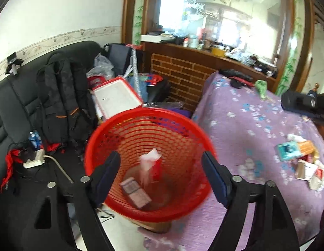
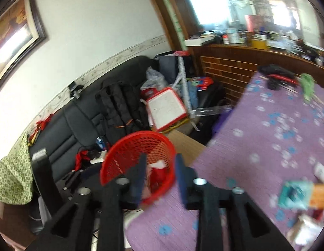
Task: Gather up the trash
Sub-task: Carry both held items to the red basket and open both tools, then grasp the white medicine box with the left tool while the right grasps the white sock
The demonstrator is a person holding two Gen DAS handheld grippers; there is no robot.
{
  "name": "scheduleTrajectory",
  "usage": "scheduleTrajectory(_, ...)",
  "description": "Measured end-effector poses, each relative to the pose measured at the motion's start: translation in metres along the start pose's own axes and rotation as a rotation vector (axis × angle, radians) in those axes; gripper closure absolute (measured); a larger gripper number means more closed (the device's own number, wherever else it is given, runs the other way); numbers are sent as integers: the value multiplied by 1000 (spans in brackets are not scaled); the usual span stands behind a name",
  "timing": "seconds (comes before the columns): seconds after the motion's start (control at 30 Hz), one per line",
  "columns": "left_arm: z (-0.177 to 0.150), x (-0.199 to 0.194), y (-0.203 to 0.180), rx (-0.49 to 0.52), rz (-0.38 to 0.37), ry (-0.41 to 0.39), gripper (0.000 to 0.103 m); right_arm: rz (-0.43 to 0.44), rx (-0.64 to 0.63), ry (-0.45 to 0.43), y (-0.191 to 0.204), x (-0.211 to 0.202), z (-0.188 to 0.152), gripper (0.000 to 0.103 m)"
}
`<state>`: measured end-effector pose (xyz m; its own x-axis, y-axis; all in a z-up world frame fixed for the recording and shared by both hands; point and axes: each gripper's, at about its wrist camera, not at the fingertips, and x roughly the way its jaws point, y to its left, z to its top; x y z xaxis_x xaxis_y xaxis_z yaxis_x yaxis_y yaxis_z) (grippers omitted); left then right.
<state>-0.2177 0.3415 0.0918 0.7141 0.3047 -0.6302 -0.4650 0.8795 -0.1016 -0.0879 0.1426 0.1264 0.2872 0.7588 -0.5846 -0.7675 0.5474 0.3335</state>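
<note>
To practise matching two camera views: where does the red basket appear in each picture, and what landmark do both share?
Left wrist view: red basket lower centre, seen from above, trash inside.
Right wrist view: red basket lower centre-left, tilted.
Shared landmark: black backpack on the sofa.

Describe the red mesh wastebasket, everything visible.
The round red plastic mesh wastebasket has a solid rim over lattice walls that narrow toward the base. It looks upright, beside the table edge draped in the purple flower-print tablecloth, in front of the black sofa. Inside lie a small pale box and a blurred white and red wrapper. In the right wrist view the same basket shows white and red scraps. Both tongs sit in front of it; no contact is visible.
</note>
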Motion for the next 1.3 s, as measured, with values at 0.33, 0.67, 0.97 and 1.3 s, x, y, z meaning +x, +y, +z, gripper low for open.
scheduleTrajectory(0.33, -30, 4, -111, 173, -162, 44, 20, -170, 104, -17, -77, -89, -94, 52)
scheduleTrajectory(0.67, -59, 10, -224, 374, -306, 109, 20, -433, 356, -130, -180, -196, -165, 52)
scheduleTrajectory(0.97, -63, 20, -288, 424, -403, 176, 20, -509, 531, -139, -236, -220, -194, 35)
scheduleTrajectory(1.3, -60, 54, -333, 406, -434, 242, 20, -543, 509, -106, -246, -209, -198, 35)
